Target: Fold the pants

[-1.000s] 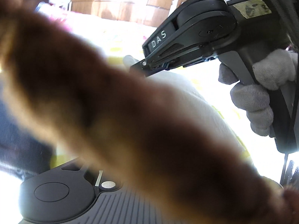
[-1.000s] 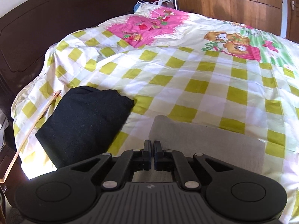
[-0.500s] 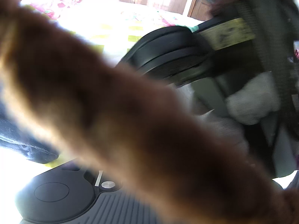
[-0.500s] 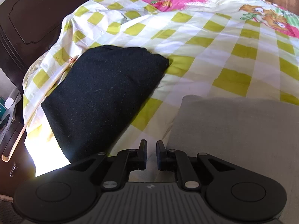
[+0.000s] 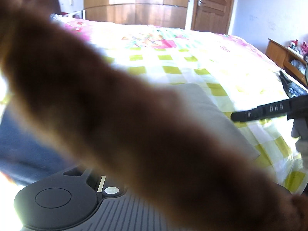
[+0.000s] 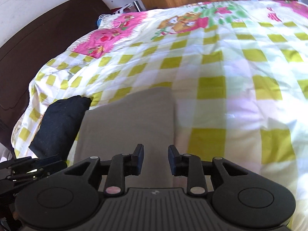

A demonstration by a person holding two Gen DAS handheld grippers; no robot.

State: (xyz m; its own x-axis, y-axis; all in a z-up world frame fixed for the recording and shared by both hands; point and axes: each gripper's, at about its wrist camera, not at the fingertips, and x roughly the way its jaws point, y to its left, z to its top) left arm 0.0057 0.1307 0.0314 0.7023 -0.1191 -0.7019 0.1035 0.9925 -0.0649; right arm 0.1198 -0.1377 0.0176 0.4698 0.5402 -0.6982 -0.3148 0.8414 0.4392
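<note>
Grey folded pants (image 6: pixel 130 123) lie flat on the checked bedspread (image 6: pixel 240 88). My right gripper (image 6: pixel 155 158) hovers over their near right part; its jaws are opening and nothing is between the pads. The left wrist view shows the same grey pants (image 5: pixel 207 113), with the right gripper (image 5: pixel 259 112) side-on at the right edge, held by a grey-gloved hand (image 5: pixel 300 130). A blurred brown band (image 5: pixel 115 115), very close to the lens, crosses that view and hides my left gripper's fingers. Only the left gripper's body (image 5: pixel 57 198) shows.
A black folded garment (image 6: pixel 59 123) lies just left of the grey pants, near the bed's left edge. A dark headboard (image 6: pixel 38 44) stands behind it. Wooden wardrobes and a door (image 5: pixel 209 7) are beyond the bed, and a wooden side table (image 5: pixel 283 55) is at the right.
My right gripper swept right, from beside the black garment to over the grey pants, and its jaws parted. In the left wrist view it went from close in front to the right edge.
</note>
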